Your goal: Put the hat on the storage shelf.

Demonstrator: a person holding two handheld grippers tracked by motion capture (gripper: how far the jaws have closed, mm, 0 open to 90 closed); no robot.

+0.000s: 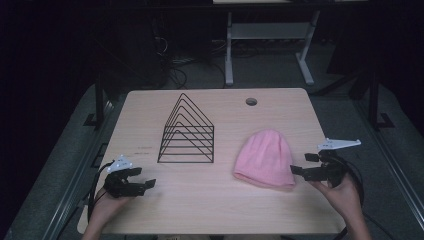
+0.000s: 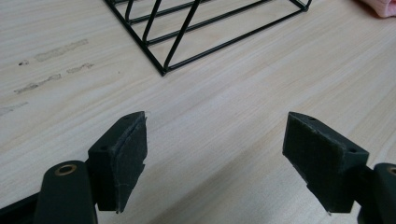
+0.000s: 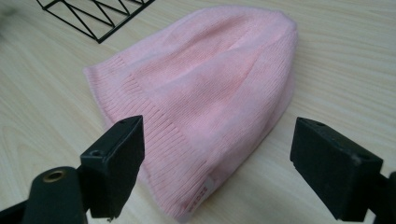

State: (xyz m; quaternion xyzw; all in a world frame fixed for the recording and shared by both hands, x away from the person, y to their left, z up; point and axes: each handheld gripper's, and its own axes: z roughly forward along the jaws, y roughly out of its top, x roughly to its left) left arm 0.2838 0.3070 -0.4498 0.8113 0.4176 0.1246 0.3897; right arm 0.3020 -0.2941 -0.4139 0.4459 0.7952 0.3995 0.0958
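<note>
The right gripper (image 1: 306, 167), jaws spread wide with nothing in them, hangs just beside the near right edge of the pink hat (image 1: 265, 158), which lies flat on the table (image 1: 210, 205); being soft, light knit, it should bunch easily, so its ribbed brim (image 3: 161, 156) looks the surest hold. Left of the hat, the left gripper (image 1: 144, 178) is also released, over bare wood. Beyond, up-left of the hat, the wire rack (image 1: 187, 131) stands apart, leaving open room all round it.

Both grippers were black: left gripper (image 1: 131, 184) lower left of the high view, right gripper (image 1: 314, 170) lower right. Each carried a grey three-cornered plate on top and a black trailing cable. Blocky pads (image 2: 122, 158) with rough faces, brass-ringed holes at the jaw bases. Forearms bare, no sleeves.
</note>
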